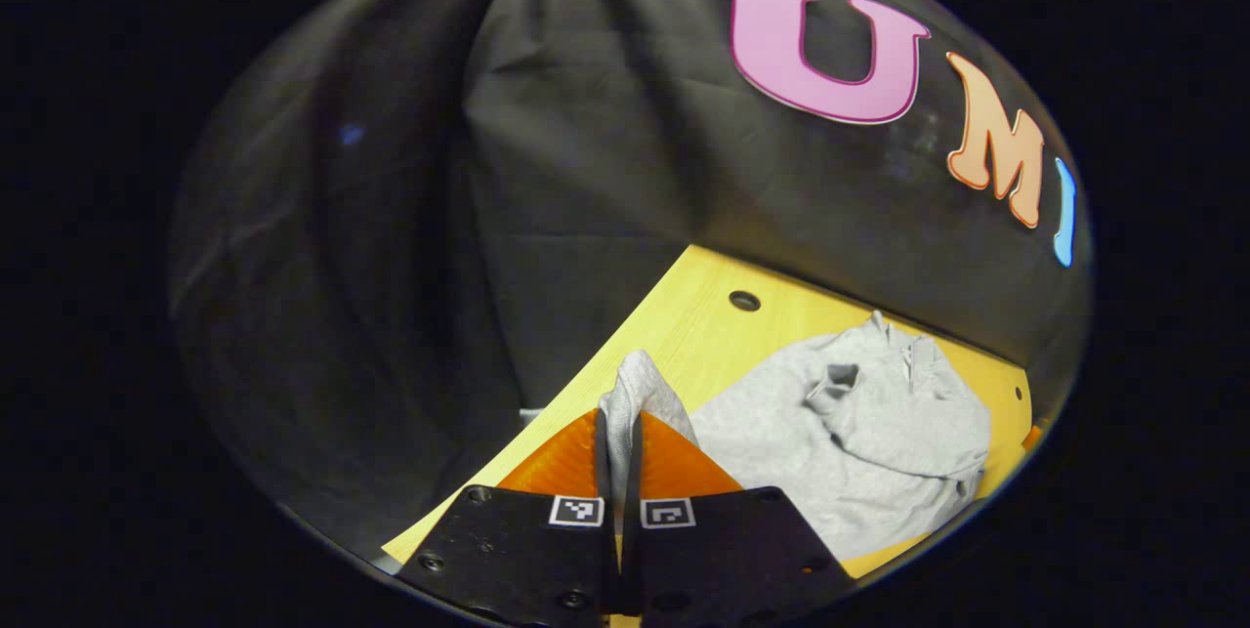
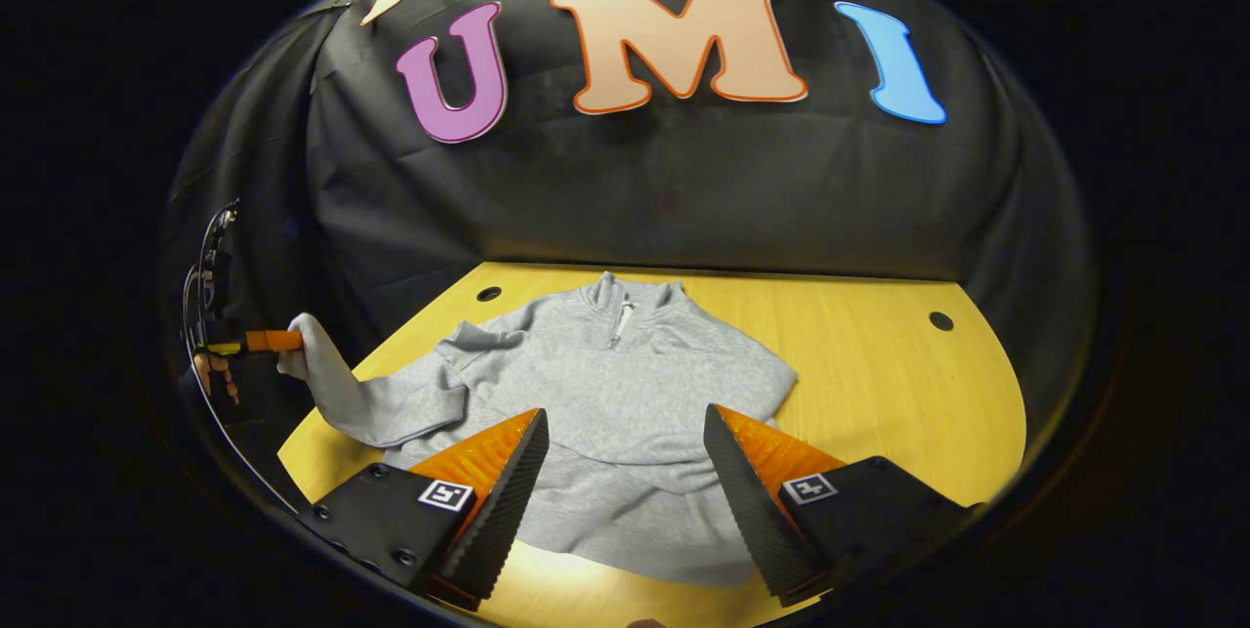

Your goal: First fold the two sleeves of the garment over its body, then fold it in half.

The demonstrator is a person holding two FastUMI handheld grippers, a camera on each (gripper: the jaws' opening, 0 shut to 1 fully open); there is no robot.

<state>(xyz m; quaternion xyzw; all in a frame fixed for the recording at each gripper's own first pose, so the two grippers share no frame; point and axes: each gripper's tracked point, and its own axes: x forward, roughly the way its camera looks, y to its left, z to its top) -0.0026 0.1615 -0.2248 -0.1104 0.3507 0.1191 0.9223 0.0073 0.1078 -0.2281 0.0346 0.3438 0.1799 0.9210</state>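
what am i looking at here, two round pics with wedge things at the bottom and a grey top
Each picture comes from a camera riding on a hand-held tool; the wedges are that tool's own two fingers. In the left gripper view, the left tool is pinched shut on a sleeve of the grey sweatshirt, lifted off the yellow table. In the right gripper view, the right tool hovers open above the sweatshirt's body, touching nothing. Far left there, the left tool holds that sleeve out sideways.
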